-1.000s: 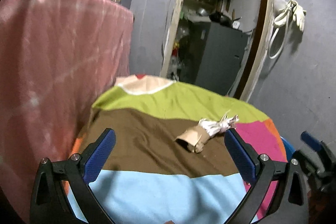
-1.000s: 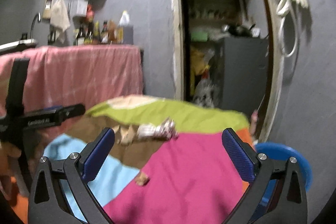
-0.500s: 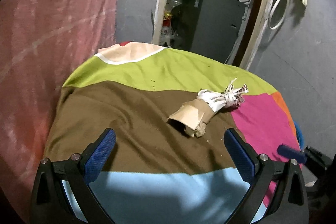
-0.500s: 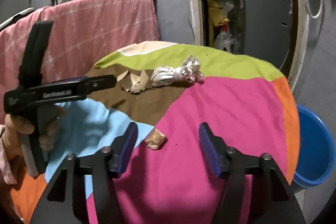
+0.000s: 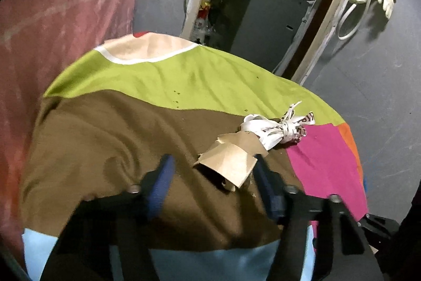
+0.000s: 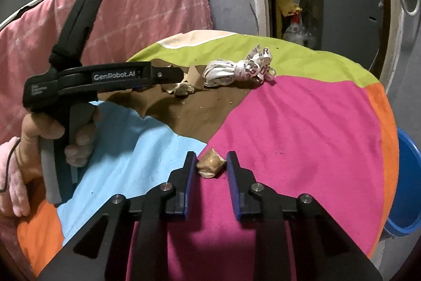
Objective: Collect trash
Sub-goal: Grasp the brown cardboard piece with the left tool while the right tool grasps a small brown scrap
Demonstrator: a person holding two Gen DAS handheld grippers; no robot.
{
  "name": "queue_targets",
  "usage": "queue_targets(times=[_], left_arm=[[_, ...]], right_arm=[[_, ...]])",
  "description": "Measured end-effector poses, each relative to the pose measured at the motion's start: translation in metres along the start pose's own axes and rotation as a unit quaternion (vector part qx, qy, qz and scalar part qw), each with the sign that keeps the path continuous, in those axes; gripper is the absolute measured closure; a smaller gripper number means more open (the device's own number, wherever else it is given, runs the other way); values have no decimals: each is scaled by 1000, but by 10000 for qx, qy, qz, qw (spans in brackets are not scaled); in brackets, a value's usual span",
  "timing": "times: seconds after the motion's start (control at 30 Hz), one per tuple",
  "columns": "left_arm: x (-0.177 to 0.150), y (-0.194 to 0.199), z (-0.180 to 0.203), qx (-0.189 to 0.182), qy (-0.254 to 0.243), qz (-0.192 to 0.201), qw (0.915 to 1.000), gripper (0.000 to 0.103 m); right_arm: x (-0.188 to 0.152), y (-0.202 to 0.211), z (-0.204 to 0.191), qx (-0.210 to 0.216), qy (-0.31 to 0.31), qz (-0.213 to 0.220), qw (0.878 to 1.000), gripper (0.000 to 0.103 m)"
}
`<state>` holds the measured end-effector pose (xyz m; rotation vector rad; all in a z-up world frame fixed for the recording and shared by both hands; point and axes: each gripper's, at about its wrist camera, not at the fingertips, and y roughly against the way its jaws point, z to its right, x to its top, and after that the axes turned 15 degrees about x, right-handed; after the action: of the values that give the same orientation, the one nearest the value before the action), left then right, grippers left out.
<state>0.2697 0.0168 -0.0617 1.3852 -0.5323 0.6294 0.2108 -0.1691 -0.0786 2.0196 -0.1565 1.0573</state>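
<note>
A round table under a multicoloured cloth (image 6: 302, 128) holds the trash. A torn piece of brown cardboard (image 5: 229, 162) lies on the brown patch, with a knotted bundle of white printed strap (image 5: 276, 129) just beyond it. My left gripper (image 5: 213, 183) is open, its blue pads either side of the cardboard's near end. In the right wrist view, a small tan crumpled scrap (image 6: 210, 165) lies between the pads of my right gripper (image 6: 211, 167), which is partly closed around it with small gaps showing. The strap bundle (image 6: 236, 69) lies farther back.
A blue bucket (image 6: 402, 183) stands below the table's right edge. A pink cloth-covered counter (image 6: 131, 12) with bottles stands to the left. An open doorway with a grey cabinet (image 5: 263, 17) lies behind the table. Crumbs dot the brown patch.
Both grippers moved down and forward toward the table. The left narrowed around the cardboard. The right narrowed around the tan scrap.
</note>
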Motion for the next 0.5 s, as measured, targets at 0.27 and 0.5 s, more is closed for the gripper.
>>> queue_targets(times=[0.27, 0.5], left_arm=[[1, 3, -5, 3, 92, -13, 10000, 89], [-4, 16, -5, 75, 121, 131, 9998, 98]], right_arm=[[8, 0, 8, -94, 33, 111, 9999, 83], [17, 5, 10, -146, 99, 345, 9992, 83]])
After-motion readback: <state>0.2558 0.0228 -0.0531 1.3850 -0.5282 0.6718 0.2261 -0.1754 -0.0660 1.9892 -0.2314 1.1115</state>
